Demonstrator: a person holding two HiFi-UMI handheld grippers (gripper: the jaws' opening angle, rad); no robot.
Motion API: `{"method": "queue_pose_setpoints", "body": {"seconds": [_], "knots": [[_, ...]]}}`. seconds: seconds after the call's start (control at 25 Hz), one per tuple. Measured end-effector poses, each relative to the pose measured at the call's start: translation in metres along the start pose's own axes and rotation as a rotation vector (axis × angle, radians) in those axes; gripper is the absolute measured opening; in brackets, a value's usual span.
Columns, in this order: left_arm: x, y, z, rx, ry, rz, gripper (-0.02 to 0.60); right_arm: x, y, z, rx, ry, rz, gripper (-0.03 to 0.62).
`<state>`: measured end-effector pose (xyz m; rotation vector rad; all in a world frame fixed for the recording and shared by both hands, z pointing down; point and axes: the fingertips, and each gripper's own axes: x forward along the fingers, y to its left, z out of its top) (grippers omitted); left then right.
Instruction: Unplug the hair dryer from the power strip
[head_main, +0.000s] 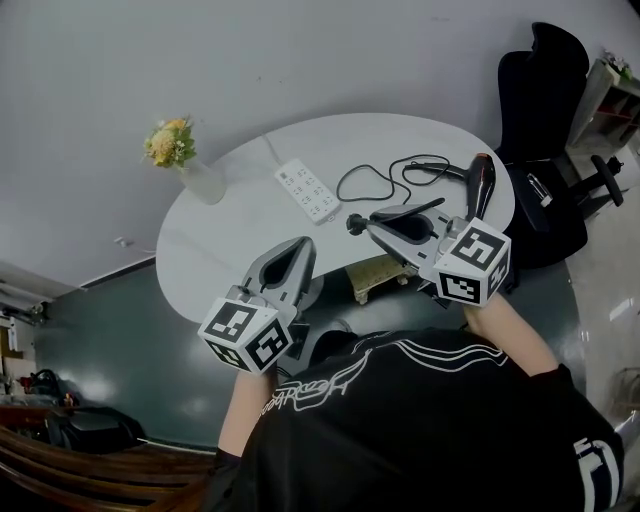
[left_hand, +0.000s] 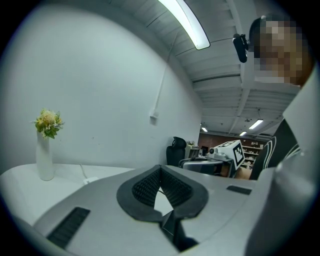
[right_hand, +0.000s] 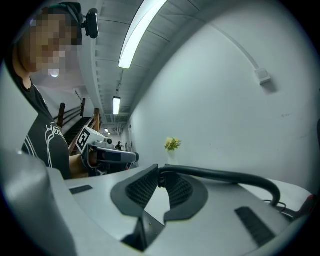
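A white power strip (head_main: 308, 190) lies on the round white table (head_main: 230, 250), with no plug in it. The black hair dryer (head_main: 481, 184) lies at the table's right edge, and its black cord (head_main: 365, 180) loops between the two. My right gripper (head_main: 358, 222) is shut on the dryer's plug (head_main: 352, 222), held above the table and apart from the strip. In the right gripper view the cord (right_hand: 225, 176) runs from the shut jaw tips off to the right. My left gripper (head_main: 300, 246) is shut and holds nothing; it hovers at the table's near edge, its tips (left_hand: 160, 168) together.
A white vase of yellow flowers (head_main: 196, 172) stands at the table's left rim, also in the left gripper view (left_hand: 45, 159). A black office chair (head_main: 540, 90) stands behind the table at the right. A small pale stool (head_main: 380, 275) sits below the near edge.
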<state>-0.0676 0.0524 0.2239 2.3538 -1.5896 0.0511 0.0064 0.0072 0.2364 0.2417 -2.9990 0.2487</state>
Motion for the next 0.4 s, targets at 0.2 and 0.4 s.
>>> {"method": "queue_pose_setpoints", "body": {"seconds": [0.2,0.4], "knots": [[-0.0046,-0.0001,0.0025,0.017,-0.007,0.017,0.003,0.0012,0.004,0.0037,-0.017,-0.001,0.015,0.028],[-0.0096,0.0002,0.0029,0.022,-0.001,0.023,0.003,0.0055,0.0071,0.0041,-0.019,0.003,0.025,0.028]]}}
